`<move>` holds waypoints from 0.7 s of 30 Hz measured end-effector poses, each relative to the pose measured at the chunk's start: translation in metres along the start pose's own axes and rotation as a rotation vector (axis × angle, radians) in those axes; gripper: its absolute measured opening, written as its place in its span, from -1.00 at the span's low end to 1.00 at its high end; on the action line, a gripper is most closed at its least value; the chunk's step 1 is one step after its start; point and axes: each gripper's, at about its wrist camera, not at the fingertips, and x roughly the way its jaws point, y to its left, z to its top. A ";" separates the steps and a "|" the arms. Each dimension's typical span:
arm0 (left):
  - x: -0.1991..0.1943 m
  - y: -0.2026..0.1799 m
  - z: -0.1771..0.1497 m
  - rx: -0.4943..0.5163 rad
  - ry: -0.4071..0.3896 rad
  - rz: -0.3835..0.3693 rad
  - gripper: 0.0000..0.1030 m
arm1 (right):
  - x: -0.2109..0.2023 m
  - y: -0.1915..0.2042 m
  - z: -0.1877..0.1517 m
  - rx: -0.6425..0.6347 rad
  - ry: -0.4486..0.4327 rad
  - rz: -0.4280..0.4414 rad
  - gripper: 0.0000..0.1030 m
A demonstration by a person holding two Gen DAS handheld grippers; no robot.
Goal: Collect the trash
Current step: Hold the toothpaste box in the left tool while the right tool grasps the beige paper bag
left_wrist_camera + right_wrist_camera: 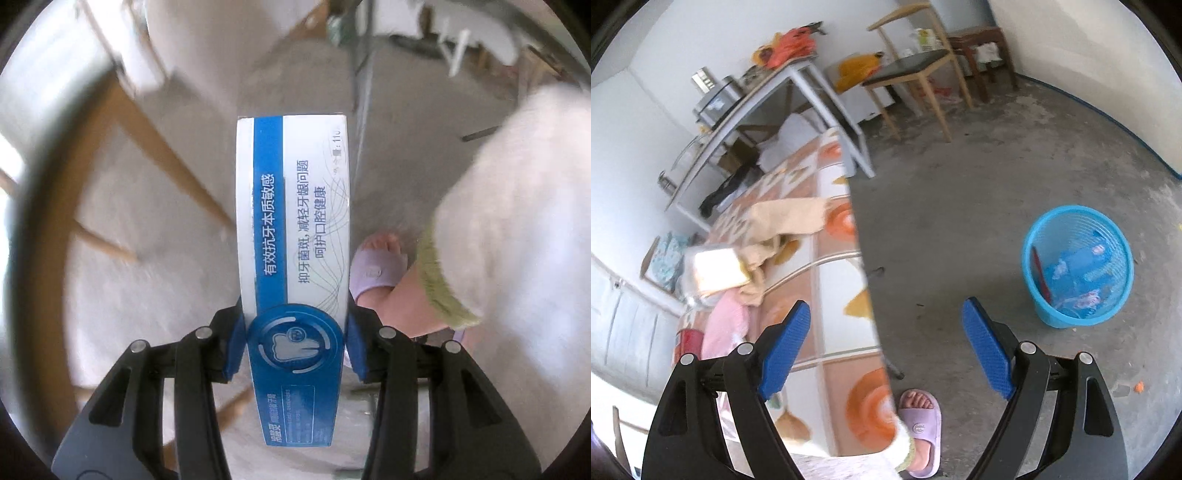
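- You are mid-carry in the trash collection: your left hand-held gripper (pixel 295 343) is clamped on a blue-and-white toothpaste box (pixel 293 229), with 1 blue pad pressed to each long side near the box's lower end.
- The box juts forward away from the camera, lifted clear above the grey concrete floor (pixel 303 81); a foot in a lilac slipper (pixel 376 269) shows just right of it, and a wooden chair (pixel 122 155) lies blurred to the left.
- Your right hand-held gripper (pixel 886 343) is released, its jaws spread wide with nothing between them. It hangs over the edge of the bench (pixel 846 288), which has an orange-patterned cover with cloths on it.
- The blue waste basket (pixel 1078 266) stands on the floor to the right of the bench, well apart from it, and already holds a few discarded items.
- The next move, as I judge it, calls for bringing the box over the basket's open mouth before loosening the left grip. The long box could catch on the rim.
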 end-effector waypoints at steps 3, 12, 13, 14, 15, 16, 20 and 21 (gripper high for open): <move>-0.040 -0.003 -0.002 0.069 -0.079 0.032 -0.17 | -0.002 0.023 -0.006 -0.074 -0.001 0.025 0.60; -0.152 -0.009 0.021 0.066 -0.330 0.041 -0.17 | -0.030 0.091 -0.020 -0.294 -0.005 0.174 0.60; -0.163 -0.011 0.028 0.067 -0.356 0.026 -0.17 | -0.033 0.098 -0.022 -0.317 -0.007 0.186 0.60; -0.172 -0.015 0.036 0.067 -0.385 0.002 -0.17 | -0.037 0.109 -0.024 -0.349 -0.010 0.202 0.60; -0.180 -0.019 0.043 0.067 -0.412 -0.030 -0.17 | -0.041 0.114 -0.026 -0.363 -0.013 0.210 0.60; -0.184 -0.023 0.048 0.069 -0.426 -0.055 -0.17 | -0.043 0.123 -0.028 -0.384 -0.012 0.220 0.60; -0.192 -0.048 0.079 0.081 -0.509 -0.202 -0.17 | -0.044 0.146 -0.031 -0.425 -0.002 0.227 0.60; -0.194 -0.051 0.086 0.083 -0.525 -0.232 -0.17 | -0.043 0.151 -0.030 -0.433 -0.001 0.222 0.60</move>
